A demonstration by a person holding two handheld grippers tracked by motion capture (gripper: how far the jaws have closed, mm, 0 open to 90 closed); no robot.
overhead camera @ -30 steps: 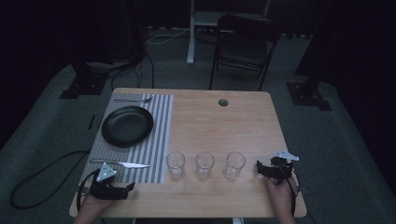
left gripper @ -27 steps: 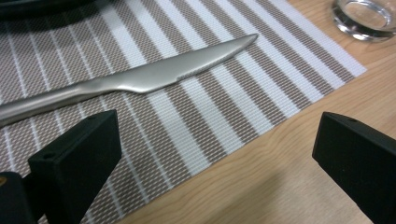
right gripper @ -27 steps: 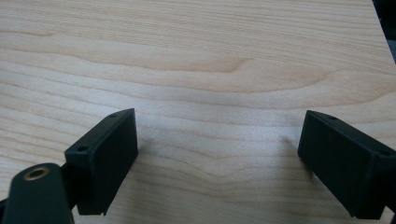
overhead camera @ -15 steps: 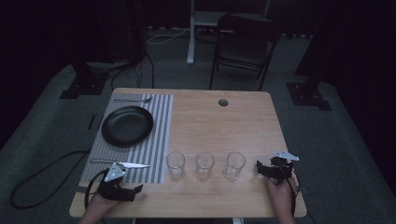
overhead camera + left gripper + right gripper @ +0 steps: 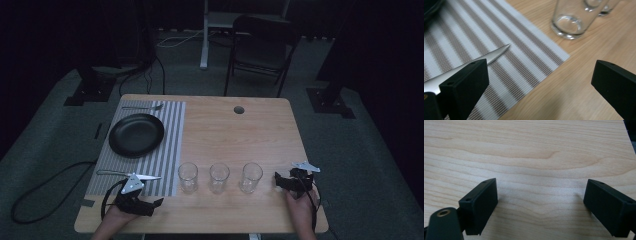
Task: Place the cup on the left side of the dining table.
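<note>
One wooden worktop (image 5: 240, 135) carries a single striped placemat (image 5: 170, 150) along its left side, and on that mat sits one black plate (image 5: 136, 134). One fork (image 5: 142, 107) lies across the mat's far end, beyond the plate, and one table knife (image 5: 129, 174) lies across the near end, its blade pointing toward the middle of the worktop. Three clear drinking glasses (image 5: 188, 176) stand upright and empty in a row on the bare wood to the right of the mat, apart from one another, the leftmost just beside the mat's edge. A round cable hole (image 5: 238, 109) is cut near the far edge.

Two grippers are in play, one in each of the person's hands. The left gripper (image 5: 150, 204) sits low at the near left corner, just this side of the knife; in the left gripper view (image 5: 539, 82) its jaws are spread wide with nothing between them, above the mat's corner, the knife tip showing past one jaw. The right gripper (image 5: 280, 181) rests near the right near edge, close beside the third glass, jaws likewise spread wide over bare wood and gripping nothing in the right gripper view (image 5: 540, 202).

One dark chair (image 5: 260, 50) stands on the floor beyond the worktop.
</note>
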